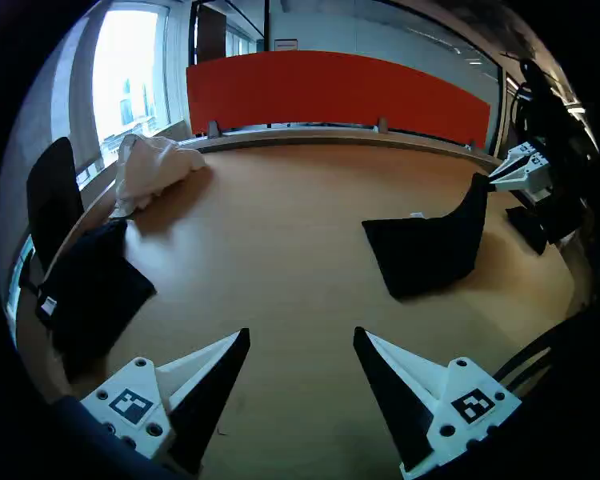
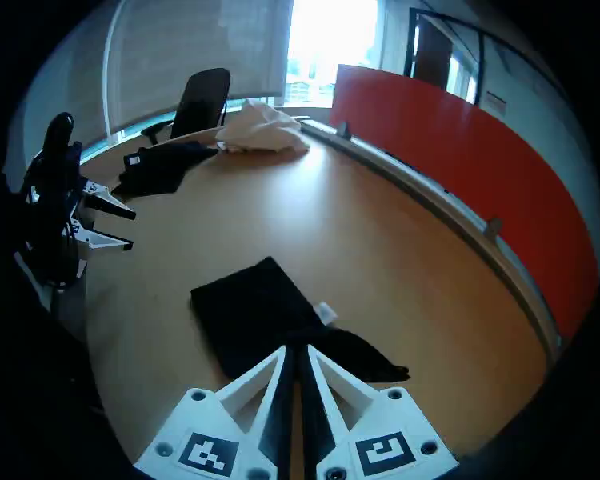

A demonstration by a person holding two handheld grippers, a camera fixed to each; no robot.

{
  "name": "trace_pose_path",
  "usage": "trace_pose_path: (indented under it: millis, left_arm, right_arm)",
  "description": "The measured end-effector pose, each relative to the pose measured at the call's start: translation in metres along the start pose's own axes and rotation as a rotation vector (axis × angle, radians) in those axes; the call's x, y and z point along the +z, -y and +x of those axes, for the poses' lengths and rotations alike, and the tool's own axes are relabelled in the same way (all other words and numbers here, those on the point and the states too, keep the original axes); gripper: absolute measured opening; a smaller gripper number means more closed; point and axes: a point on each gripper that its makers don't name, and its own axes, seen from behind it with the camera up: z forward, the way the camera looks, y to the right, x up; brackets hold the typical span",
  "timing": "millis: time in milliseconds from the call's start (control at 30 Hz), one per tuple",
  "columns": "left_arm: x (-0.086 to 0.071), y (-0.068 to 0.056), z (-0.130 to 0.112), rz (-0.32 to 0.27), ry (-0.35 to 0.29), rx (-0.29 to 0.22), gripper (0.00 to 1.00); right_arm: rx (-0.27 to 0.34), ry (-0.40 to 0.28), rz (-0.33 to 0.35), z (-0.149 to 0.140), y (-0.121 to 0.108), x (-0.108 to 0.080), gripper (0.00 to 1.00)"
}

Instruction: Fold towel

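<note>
Black terry is what we take the towel (image 2: 248, 316) to be, lying toward the middle of the wooden table (image 1: 284, 208), most of it flat and one corner pulled up off the surface. Our right gripper (image 2: 294, 352) has that corner pinched between its clenched fingers; from the left gripper view the cloth rises in a taut peak to where the right gripper meets it. Our left gripper (image 1: 300, 336) hangs over bare wood on the near side, well apart from the towel, jaws spread and holding nothing. We judge this to be the opening of the fold: one corner is taken and the second is not. Next, the left gripper likely needs to reach the other corner on the same edge and close on it, so both can carry that edge across evenly. A crumpled white cloth (image 1: 152, 168) and another dark cloth (image 1: 92, 292) sit at the table's far side, apart from our work.
</note>
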Motion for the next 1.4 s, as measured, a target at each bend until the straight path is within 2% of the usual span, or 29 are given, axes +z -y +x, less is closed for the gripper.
trace_pose_path:
  millis: [200,567,767,900,1000,1100,1400]
  left_arm:
    - [-0.002,-0.001,-0.002,0.002,-0.001,-0.011,0.96]
    - [-0.006,0.002,-0.005,0.012,0.003,-0.019,0.96]
    - [-0.009,0.008,-0.008,0.023,0.008,-0.023,0.96]
    - [-0.011,0.011,-0.012,0.033,0.011,-0.027,0.96]
    - [-0.012,0.012,-0.014,0.036,0.015,-0.031,0.96]
    - [-0.012,0.012,-0.016,0.037,0.016,-0.032,0.96]
    - [-0.01,0.012,-0.017,0.034,0.016,-0.036,0.96]
  right_arm:
    - [-0.054,-0.005,0.047,0.019,0.013,0.013,0.04]
    - [-0.104,0.01,0.138,0.034,0.038,0.036,0.04]
    - [-0.122,0.034,0.22,0.034,0.07,0.071,0.04]
    - [-0.105,0.077,0.282,0.019,0.091,0.1,0.04]
    - [-0.087,0.114,0.313,0.007,0.1,0.115,0.04]
    - [-0.088,0.135,0.318,-0.001,0.102,0.122,0.04]
    - [-0.092,0.143,0.325,-0.003,0.102,0.124,0.06]
